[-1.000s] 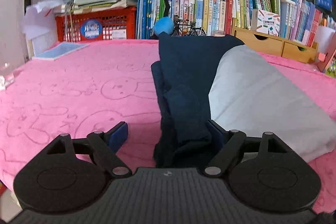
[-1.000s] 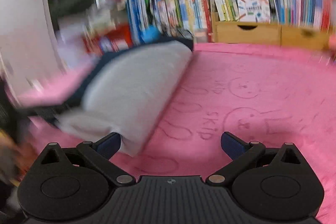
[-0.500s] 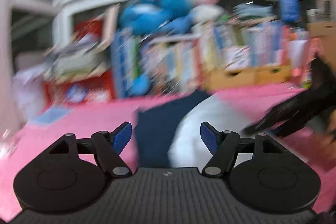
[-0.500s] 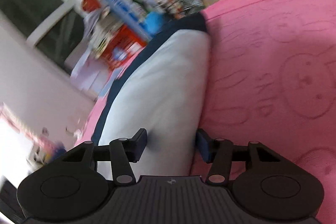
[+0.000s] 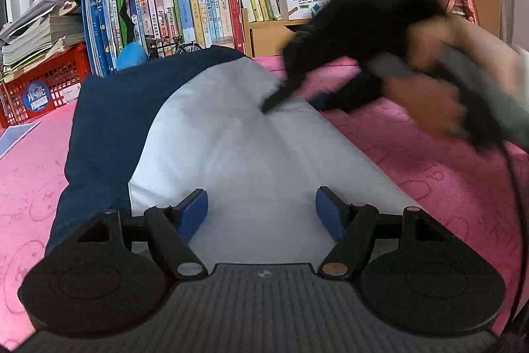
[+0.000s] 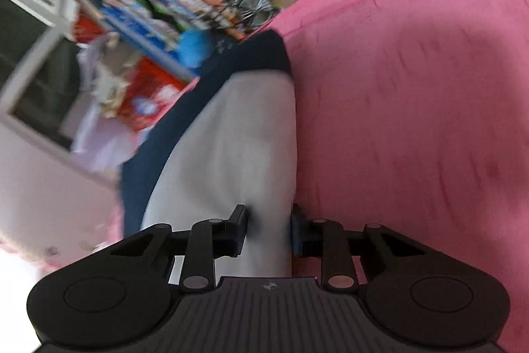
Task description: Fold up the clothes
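Left gripper (image 5: pixel 261 212) spread wide over garment (image 5: pixel 251 148), gripping nothing. Garment lying part-folded on pink blanket (image 5: pixel 429 174). Right gripper (image 6: pixel 268 229) just been closing, pinching the grey edge. Next: probably lift and carry that edge across.

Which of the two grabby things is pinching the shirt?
The right gripper: its jaws have just been closing around the garment's white edge. The left gripper is open.

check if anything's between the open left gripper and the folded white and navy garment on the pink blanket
Nothing visible is. The left gripper hangs open directly over the near end of the folded white and navy garment, its jaws apart with only cloth below. The right gripper has just been closing on the garment's right edge, further along.
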